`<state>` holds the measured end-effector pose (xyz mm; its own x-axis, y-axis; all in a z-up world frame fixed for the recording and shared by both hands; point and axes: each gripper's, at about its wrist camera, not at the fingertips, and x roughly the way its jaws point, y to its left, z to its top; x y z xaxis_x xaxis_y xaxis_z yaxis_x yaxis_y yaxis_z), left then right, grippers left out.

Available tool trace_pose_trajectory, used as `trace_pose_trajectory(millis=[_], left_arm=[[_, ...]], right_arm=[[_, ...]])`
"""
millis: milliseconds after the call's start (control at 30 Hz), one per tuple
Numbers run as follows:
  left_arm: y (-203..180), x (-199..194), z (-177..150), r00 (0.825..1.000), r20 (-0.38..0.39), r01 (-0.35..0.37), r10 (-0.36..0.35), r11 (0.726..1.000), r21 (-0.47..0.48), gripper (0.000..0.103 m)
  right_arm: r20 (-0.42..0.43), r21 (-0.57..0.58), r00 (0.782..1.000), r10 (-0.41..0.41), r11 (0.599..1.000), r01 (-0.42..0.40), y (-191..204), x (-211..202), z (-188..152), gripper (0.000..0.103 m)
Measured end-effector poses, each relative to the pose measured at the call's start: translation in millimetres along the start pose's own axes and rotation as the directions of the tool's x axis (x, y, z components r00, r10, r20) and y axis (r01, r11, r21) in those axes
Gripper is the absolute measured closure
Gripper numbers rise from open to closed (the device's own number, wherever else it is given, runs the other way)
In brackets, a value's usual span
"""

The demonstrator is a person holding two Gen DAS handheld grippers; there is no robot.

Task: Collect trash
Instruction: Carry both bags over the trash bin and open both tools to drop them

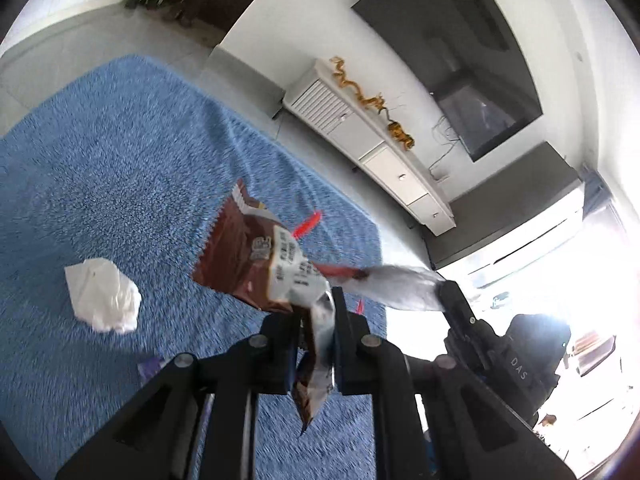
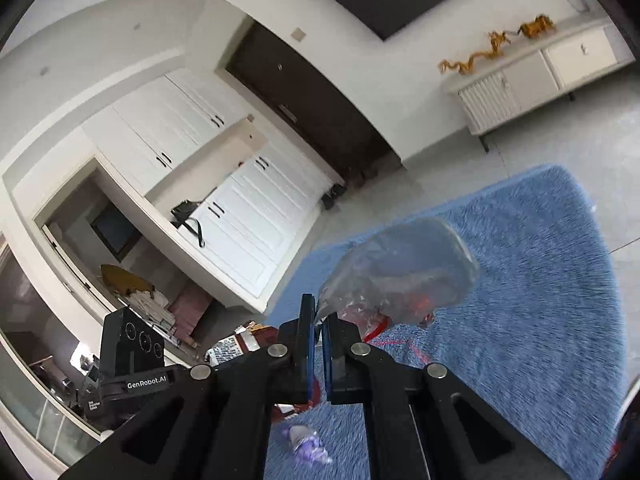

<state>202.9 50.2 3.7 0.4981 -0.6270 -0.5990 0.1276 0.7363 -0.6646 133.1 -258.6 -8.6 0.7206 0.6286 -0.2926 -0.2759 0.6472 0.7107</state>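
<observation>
Brown foil snack wrapper (image 1: pixel 256 256), long axis slanting up-left, clenched at its lower end by left gripper (image 1: pixel 314 312); right gripper (image 2: pixel 316 320) pinches clear plastic bag (image 2: pixel 404 276) over blue shag rug (image 1: pixel 120 160).

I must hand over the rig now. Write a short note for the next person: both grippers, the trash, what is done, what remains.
Left gripper: shut on the brown and white foil snack wrapper, lifted off the blue shaggy rug.
Right gripper: shut on the clear crumpled plastic bag, also lifted.
Left on the rug: crumpled white tissue, small purple wrapper.
No bin in view; both held pieces need dropping.
</observation>
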Motion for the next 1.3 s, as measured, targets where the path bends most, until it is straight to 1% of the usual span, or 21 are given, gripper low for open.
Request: trace_pose_trajectory(millis=[100, 200, 300, 433, 567, 667, 733, 833, 900, 967, 1000, 1100, 1200, 1267, 1300], left_arm=[[-14.2, -16.0, -11.6, 1.0, 0.012, 0.007, -0.007, 1.0, 0.025, 0.091], [-31.9, -27.5, -22.7, 1.0, 0.014, 0.018, -0.019, 0.998, 0.054, 0.091], [-54.8, -24.8, -32.7, 0.999, -0.002, 0.036, -0.036, 0.995, 0.089, 0.091], [-90.2, -2.9, -53.4, 0.997, -0.059, 0.061, -0.053, 0.988, 0.142, 0.091], [-134.5, 39.1, -80.8, 0.987, -0.146, 0.091, -0.06, 0.972, 0.215, 0.091], [-168.6, 78.6, -103.3, 0.973, -0.224, 0.118, -0.059, 0.958, 0.263, 0.091], [-188.6, 106.1, -118.2, 0.962, -0.268, 0.129, -0.048, 0.947, 0.295, 0.091], [-216.8, 151.3, -143.7, 0.938, -0.345, 0.143, -0.019, 0.93, 0.34, 0.091], [-230.1, 174.5, -158.5, 0.927, -0.375, 0.144, 0.005, 0.918, 0.369, 0.091], [-241.6, 196.8, -173.6, 0.915, -0.402, 0.144, 0.029, 0.908, 0.394, 0.089], [-245.1, 207.7, -179.8, 0.909, -0.415, 0.144, 0.04, 0.904, 0.403, 0.088], [-254.2, 241.2, -200.0, 0.887, -0.456, 0.141, 0.079, 0.892, 0.429, 0.088], [-258.0, 267.7, -218.6, 0.861, -0.497, 0.14, 0.113, 0.885, 0.444, 0.087], [-262.0, 282.4, -229.8, 0.846, -0.516, 0.135, 0.135, 0.882, 0.452, 0.078], [-261.1, 287.2, -233.0, 0.842, -0.521, 0.132, 0.141, 0.882, 0.452, 0.075]], right_arm=[[0.046, -0.003, 0.999, -0.007, 1.0, 0.007, 3.0, -33.4, -4.4, 0.099], [0.103, -0.002, 0.994, -0.031, 1.0, 0.032, 2.0, -77.1, -7.0, 0.099], [0.149, 0.001, 0.986, -0.069, 0.998, 0.07, -2.3, -118.0, -12.5, 0.099], [0.195, 0.011, 0.971, -0.137, 0.99, 0.137, -15.6, -166.1, -21.7, 0.099], [0.238, 0.062, 0.95, -0.202, 0.979, 0.192, -45.7, -213.9, -32.4, 0.099], [0.251, 0.121, 0.934, -0.255, 0.965, 0.231, -74.8, -239.4, -43.9, 0.099], [0.245, 0.165, 0.923, -0.296, 0.951, 0.261, -99.2, -248.6, -50.6, 0.099], [0.212, 0.233, 0.91, -0.355, 0.923, 0.306, -137.7, -254.5, -61.0, 0.099], [0.181, 0.276, 0.899, -0.398, 0.898, 0.342, -162.6, -257.0, -69.6, 0.099], [0.165, 0.311, 0.894, -0.416, 0.882, 0.353, -181.0, -259.8, -76.9, 0.098], [0.158, 0.331, 0.892, -0.424, 0.874, 0.356, -190.2, -261.6, -80.8, 0.096], [0.144, 0.375, 0.882, -0.449, 0.849, 0.371, -213.8, -269.8, -90.1, 0.096], [0.142, 0.402, 0.874, -0.464, 0.834, 0.378, -223.1, -276.0, -97.7, 0.096], [0.14, 0.422, 0.866, -0.481, 0.82, 0.387, -232.3, -284.5, -103.4, 0.096], [0.14, 0.432, 0.863, -0.486, 0.814, 0.389, -236.1, -287.8, -105.5, 0.096]])
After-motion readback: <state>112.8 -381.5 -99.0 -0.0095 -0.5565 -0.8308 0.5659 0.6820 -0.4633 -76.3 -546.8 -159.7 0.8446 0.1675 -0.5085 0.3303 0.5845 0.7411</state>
